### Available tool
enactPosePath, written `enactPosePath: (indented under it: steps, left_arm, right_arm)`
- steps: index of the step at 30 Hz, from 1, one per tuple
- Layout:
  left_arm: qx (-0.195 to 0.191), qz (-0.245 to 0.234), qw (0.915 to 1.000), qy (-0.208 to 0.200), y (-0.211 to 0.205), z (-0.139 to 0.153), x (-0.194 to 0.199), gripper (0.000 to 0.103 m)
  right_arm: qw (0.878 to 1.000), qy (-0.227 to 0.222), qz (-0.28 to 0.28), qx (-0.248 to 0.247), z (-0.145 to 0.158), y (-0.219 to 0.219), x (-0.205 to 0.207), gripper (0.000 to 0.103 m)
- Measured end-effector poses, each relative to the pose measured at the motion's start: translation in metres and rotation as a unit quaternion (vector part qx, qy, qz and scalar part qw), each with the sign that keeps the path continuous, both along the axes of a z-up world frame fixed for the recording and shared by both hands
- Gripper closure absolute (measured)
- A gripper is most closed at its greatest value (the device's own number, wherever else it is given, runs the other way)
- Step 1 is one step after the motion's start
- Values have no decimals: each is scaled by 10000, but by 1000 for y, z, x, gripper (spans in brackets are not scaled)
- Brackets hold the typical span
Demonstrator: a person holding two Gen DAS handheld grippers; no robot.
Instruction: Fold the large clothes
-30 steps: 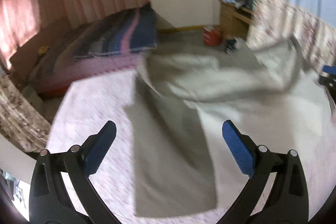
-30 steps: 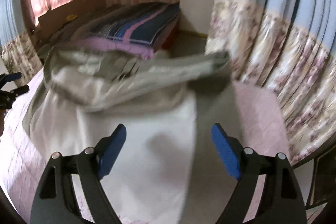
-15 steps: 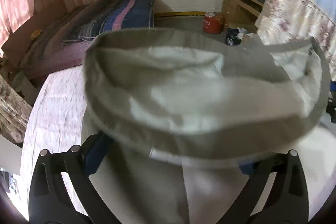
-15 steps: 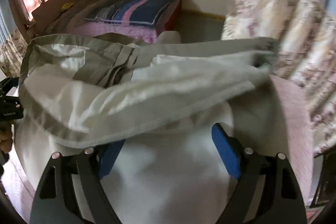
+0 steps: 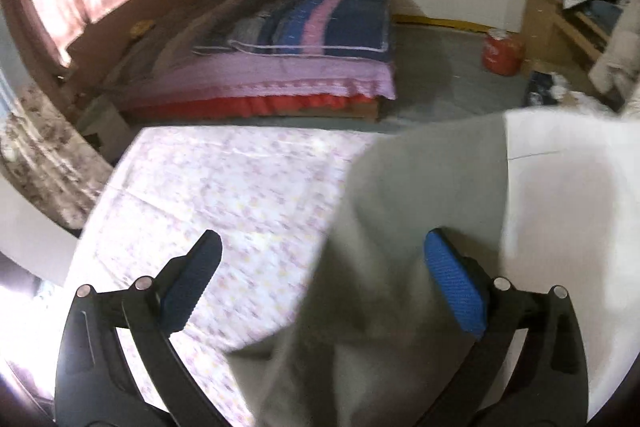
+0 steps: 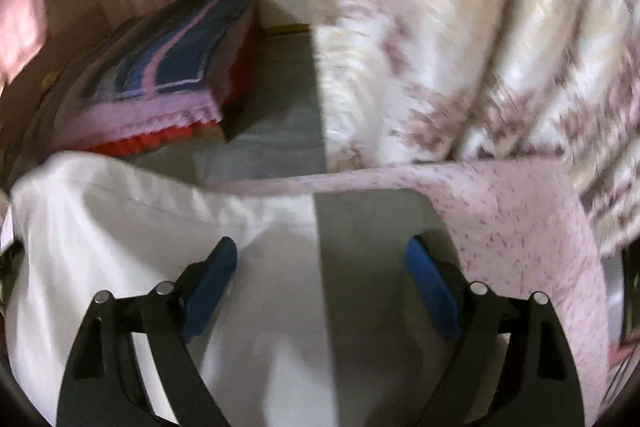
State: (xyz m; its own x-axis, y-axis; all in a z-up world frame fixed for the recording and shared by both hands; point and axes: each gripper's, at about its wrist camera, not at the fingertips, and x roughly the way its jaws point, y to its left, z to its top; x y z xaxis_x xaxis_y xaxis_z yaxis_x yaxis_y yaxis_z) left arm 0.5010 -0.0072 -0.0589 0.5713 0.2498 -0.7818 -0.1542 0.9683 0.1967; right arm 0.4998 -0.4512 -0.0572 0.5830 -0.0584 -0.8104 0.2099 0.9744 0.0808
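Note:
A large grey-beige and white garment (image 5: pixel 420 219) lies on a table covered with a pink flowered cloth (image 5: pixel 208 187). In the left wrist view it fills the right half. My left gripper (image 5: pixel 320 287) is open and empty above the garment's left edge. In the right wrist view the garment (image 6: pixel 200 227) shows a white part on the left and a grey part (image 6: pixel 368 227) on the right. My right gripper (image 6: pixel 320 283) is open and empty above it.
A low bed with a blue and pink striped blanket (image 5: pixel 304 23) stands beyond the table. A red container (image 5: pixel 502 53) and a wooden desk (image 5: pixel 560 23) are at the back right. A flowered curtain (image 6: pixel 480 47) hangs close to the table's right side.
The garment's waistband, held up in front of both cameras half a second ago, has dropped flat. Both grippers have moved over the garment; the views have swung.

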Motion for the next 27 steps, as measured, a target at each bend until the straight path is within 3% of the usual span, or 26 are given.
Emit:
enactPosePath:
  steps: [3, 6, 11, 14, 18, 21, 23, 25, 27]
  left_arm:
    - [-259, -27, 9997, -33, 12, 4, -5, 4]
    - [-329, -332, 9986, -231, 11, 25, -23, 4]
    - [-684, -978, 9903, -713, -36, 79, -77, 3]
    - [-763, -1211, 9865, -791, -79, 89, -100, 3]
    - [-636, -1245, 9884, -595, -111, 65, -114, 3]
    - [-541, -1338, 9883, -498, -122, 37, -119, 3]
    - [-293, -1285, 9900, -495, -120, 18, -118, 3]
    - [-7, -1221, 9911, -534, -107, 0, -113, 3]
    - [-248, -1002, 9935, -483, -90, -4, -110, 3]
  right_arm:
    - [9999, -97, -64, 108, 5, -3, -7, 16]
    - [9990, -331, 308, 4, 27, 10, -27, 16]
    - [9923, -901, 850, -91, 75, 59, -77, 16]
    - [9887, -1092, 1020, -102, 87, 90, -98, 14]
    - [9890, -871, 1121, -409, 66, 118, -104, 14]
    - [9889, -545, 1258, -568, 30, 125, -102, 14]
    - [9864, -438, 1338, -844, 8, 124, -104, 7]
    - [9831, -486, 1424, -1040, -5, 115, -105, 5]
    - [9880, -469, 1166, -900, -5, 98, -103, 5]
